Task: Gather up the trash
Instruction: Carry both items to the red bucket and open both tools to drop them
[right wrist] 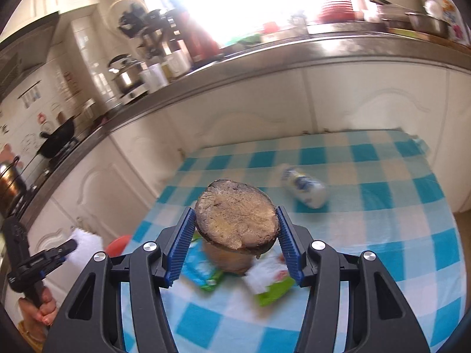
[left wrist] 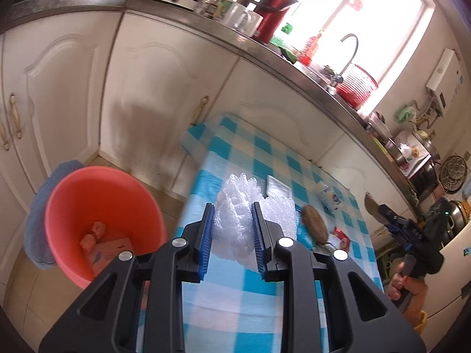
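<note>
Above the checked tabletop (left wrist: 235, 303), left gripper (left wrist: 232, 232) jaws clamp bubble wrap (left wrist: 235, 206); right gripper (right wrist: 235, 235) jaws squeeze a brown half-potato (right wrist: 237, 220).

A wad of bubble wrap (left wrist: 237, 206) is clamped between the blue pads of the left gripper (left wrist: 232, 235) above a checked tablecloth (left wrist: 235, 300). A pink bucket (left wrist: 100, 206) holding scraps is seen at the left, beside the cloth-covered table.

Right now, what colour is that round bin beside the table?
Salmon pink bin; left wrist view shows it best.
</note>
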The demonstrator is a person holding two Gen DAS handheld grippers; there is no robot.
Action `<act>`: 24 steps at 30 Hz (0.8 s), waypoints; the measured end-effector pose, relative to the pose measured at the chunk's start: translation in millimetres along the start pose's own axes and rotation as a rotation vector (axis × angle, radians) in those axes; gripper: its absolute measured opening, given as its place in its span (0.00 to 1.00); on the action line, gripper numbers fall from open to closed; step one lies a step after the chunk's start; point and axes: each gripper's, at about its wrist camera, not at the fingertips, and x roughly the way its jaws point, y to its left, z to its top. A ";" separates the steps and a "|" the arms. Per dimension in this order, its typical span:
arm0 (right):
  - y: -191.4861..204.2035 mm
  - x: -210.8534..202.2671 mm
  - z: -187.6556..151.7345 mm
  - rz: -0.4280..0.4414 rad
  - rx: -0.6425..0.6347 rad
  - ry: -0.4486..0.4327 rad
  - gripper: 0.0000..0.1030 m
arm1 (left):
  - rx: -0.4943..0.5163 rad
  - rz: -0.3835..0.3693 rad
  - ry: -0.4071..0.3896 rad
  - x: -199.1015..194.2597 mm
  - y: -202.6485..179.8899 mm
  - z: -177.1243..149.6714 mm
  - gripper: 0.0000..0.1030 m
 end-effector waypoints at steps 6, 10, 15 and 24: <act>80.4 19.9 -12.0 0.133 -0.130 0.079 0.55 | -0.011 0.120 -0.030 -13.6 34.5 0.8 0.26; 129.8 40.3 -23.3 0.219 -0.194 0.154 0.55 | -0.006 0.210 -0.043 -15.4 55.7 0.9 0.26; 181.2 67.7 -36.3 0.314 -0.237 0.259 0.55 | -0.002 0.297 -0.030 -6.6 80.9 -0.2 0.26; 244.5 125.1 -58.3 0.324 -0.313 0.404 0.55 | -0.015 0.375 0.029 19.5 120.9 -7.1 0.27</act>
